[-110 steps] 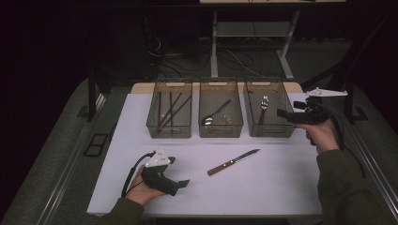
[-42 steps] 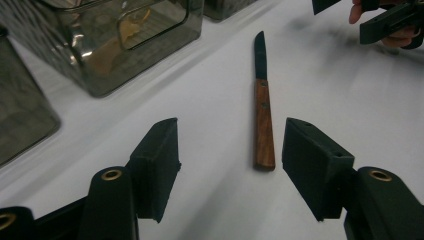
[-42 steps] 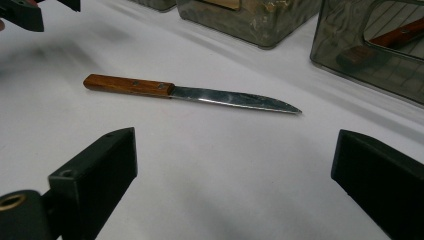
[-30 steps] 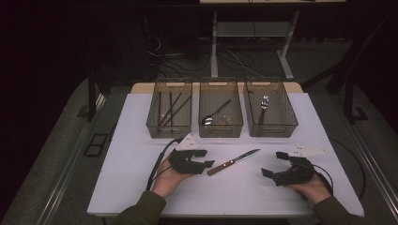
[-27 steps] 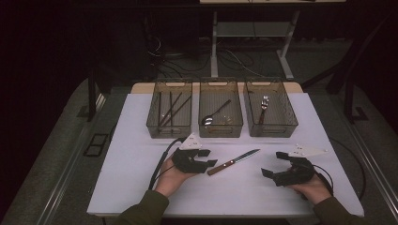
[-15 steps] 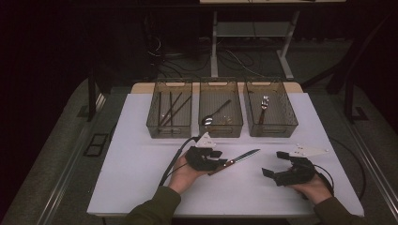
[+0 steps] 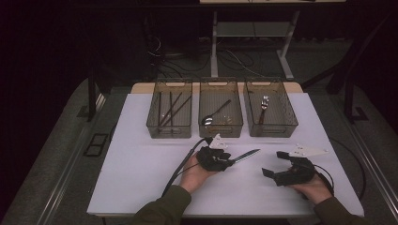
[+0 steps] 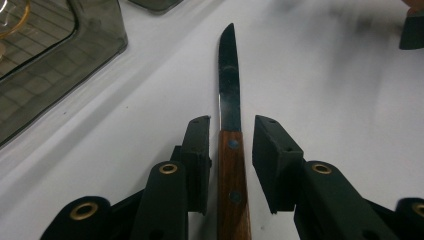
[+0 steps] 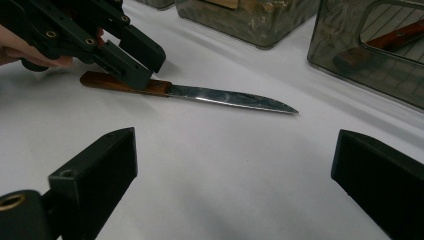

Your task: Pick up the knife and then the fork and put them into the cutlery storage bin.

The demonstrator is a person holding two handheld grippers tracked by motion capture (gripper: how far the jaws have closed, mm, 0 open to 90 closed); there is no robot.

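Knife (image 8: pixel 231 150) lies flat on the white table (image 7: pixel 141 178), blade pointing toward two o'clock in the high view, just in front of the middle bin (image 7: pixel 220 112). Your left gripper (image 8: pixel 231 165) straddles its wooden handle, jaws spread, one on either side, not yet pinching. Your right gripper (image 9: pixel 235 185) rests at four o'clock from the knife, well apart, jaws wide open and holding nothing, facing the blade tip.
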